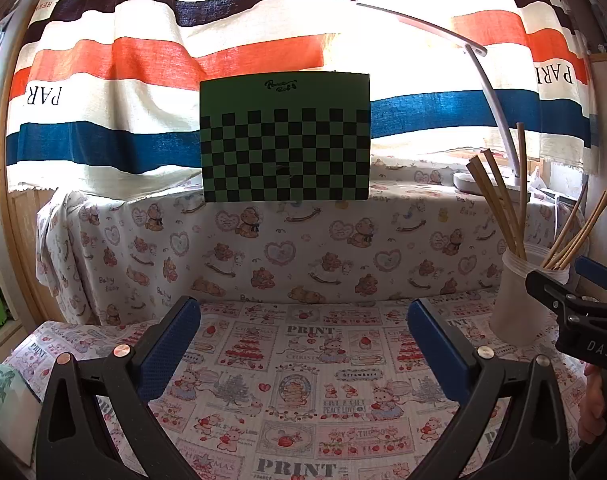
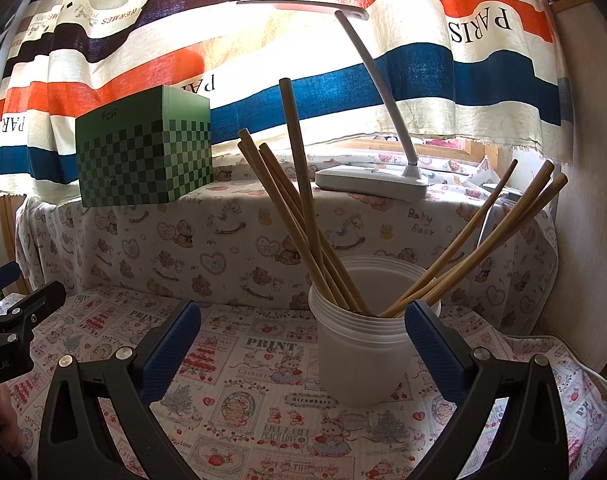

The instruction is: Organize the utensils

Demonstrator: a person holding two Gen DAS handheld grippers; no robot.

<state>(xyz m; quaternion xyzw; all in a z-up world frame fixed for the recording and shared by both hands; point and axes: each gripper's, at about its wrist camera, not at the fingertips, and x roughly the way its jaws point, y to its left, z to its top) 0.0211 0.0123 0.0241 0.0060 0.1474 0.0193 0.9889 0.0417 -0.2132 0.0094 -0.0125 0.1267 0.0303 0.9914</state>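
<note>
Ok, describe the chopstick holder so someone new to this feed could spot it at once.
Start at the white desk lamp on the raised ledge at the back right. Come forward and down onto the printed tablecloth: the holder is the translucent white plastic cup standing upright there, just ahead of the right claw. It is the only container in view, with wooden chopsticks fanning out of it.

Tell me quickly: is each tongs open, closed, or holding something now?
Left tongs: open, holding nothing.
Right tongs: open, holding nothing; the cup stands between its fingers.
</note>
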